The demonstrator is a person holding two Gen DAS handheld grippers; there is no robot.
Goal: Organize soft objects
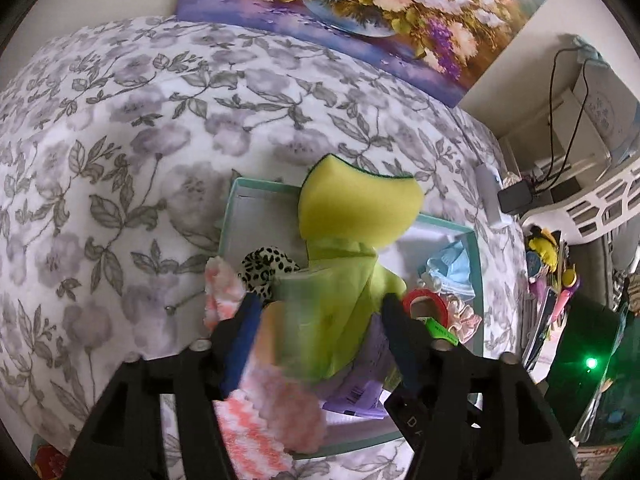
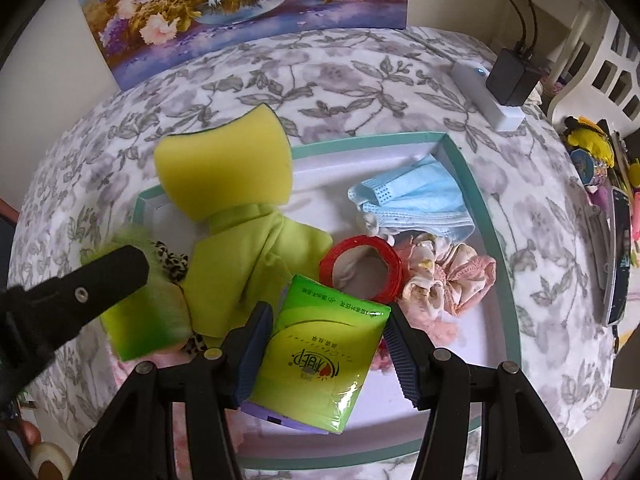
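Lime-green plastic wraps the tissue pack [image 2: 320,356], glossy, printed with red and white lettering; it sits clenched between the blue-padded fingers [image 2: 256,352] of the right tool [image 2: 326,346], over the near part of the shallow box [image 2: 472,184]. Box has a teal rim and white floor, and rests on the floral grey-and-white bed cover [image 2: 360,76].

Left tool [image 1: 320,332] grasps a blurred green pack [image 1: 316,320], its surface smeared in the left wrist view; the same pack shows at the tool's tip in the right wrist view. Beneath it lies a pink-and-white striped fuzzy cloth [image 1: 260,412].

Inside the box:
- yellow sponge [image 2: 224,164] with a dark green scouring edge, waisted shape, propped over the far-left rim.
- lime cloth [image 2: 248,256], soft and folded, just below the sponge and touching it.
- leopard-print scrunchie [image 2: 172,264], partly hidden by the left tool.
- red tape ring [image 2: 360,268], lying flat near the middle.
- pale blue face mask [image 2: 416,200], crumpled, in the far-right corner.
- pink and cream scrunchie [image 2: 452,276], ruffled, just beside the red ring.

Flower painting [image 2: 240,4] leans against the wall behind the bed.
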